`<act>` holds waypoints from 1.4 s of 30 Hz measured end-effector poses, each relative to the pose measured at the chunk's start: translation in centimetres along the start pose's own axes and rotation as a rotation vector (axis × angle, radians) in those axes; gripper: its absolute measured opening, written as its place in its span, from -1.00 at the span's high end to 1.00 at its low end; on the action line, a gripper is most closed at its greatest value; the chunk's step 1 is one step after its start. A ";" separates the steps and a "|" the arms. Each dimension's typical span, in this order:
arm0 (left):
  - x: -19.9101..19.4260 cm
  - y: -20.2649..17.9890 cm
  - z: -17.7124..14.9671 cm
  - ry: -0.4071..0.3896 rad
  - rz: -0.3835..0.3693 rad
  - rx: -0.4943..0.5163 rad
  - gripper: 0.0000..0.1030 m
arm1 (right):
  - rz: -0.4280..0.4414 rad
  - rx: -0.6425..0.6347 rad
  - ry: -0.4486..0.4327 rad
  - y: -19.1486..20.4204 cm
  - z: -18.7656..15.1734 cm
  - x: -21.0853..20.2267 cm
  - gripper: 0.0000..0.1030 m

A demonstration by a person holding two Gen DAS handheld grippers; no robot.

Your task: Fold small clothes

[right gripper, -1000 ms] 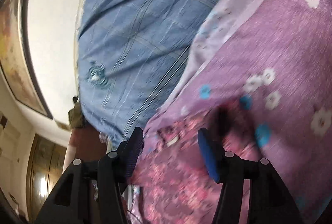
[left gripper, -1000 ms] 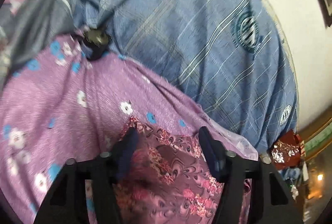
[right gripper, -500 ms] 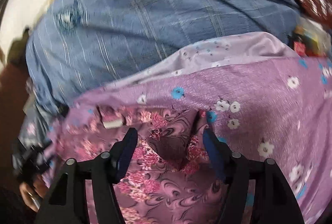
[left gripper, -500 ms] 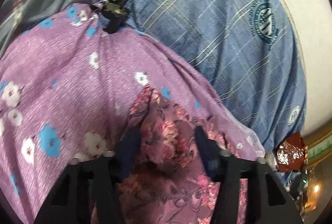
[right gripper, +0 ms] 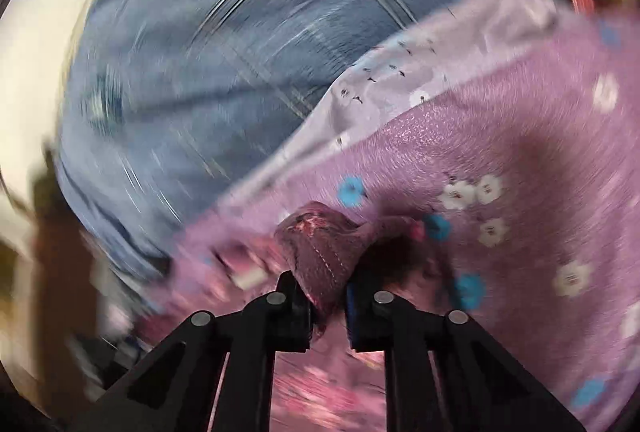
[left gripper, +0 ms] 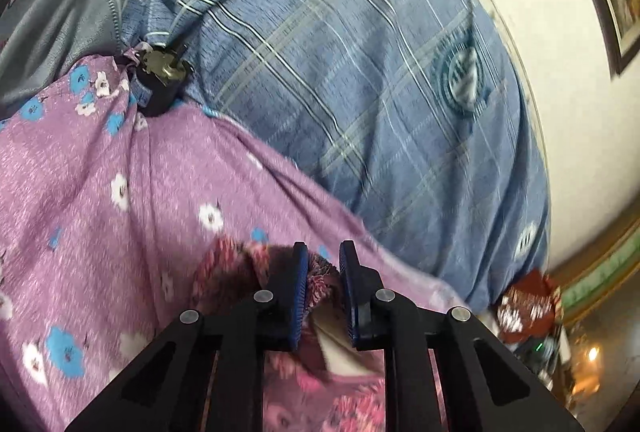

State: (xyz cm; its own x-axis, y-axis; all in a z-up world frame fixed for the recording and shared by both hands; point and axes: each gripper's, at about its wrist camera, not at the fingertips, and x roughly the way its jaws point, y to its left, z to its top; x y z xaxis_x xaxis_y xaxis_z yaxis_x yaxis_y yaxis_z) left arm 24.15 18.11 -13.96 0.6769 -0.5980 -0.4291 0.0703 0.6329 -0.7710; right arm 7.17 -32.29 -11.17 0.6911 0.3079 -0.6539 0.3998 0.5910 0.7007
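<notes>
Pinching a bunched edge of the dark floral garment (left gripper: 320, 278), the left gripper (left gripper: 323, 264) is closed; the right gripper (right gripper: 328, 284) likewise clamps it (right gripper: 320, 252). Blur probably hides its long axis.

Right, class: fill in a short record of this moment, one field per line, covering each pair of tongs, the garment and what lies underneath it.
Left tongs: shut on the patterned garment
Right tongs: shut on the patterned garment
Patterned garment: dark pink and maroon, bunched between both pairs of tongs
Under it: purple floral sheet
Beyond: blue checked cloth
Also there: small black object at the sheet's edge
Right view: motion-blurred
</notes>
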 end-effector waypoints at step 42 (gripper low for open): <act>9.0 0.7 0.1 0.212 0.143 0.132 -0.01 | -0.254 -0.455 -0.004 7.4 -0.3 4.7 0.44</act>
State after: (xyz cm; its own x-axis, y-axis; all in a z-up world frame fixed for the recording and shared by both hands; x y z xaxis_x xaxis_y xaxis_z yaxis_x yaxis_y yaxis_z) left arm 30.36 13.22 -18.30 0.5192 -0.5788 -0.6289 0.0896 0.7686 -0.6334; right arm 13.23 -26.25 -9.17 0.6090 0.1101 -0.7855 0.2539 0.9111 0.3246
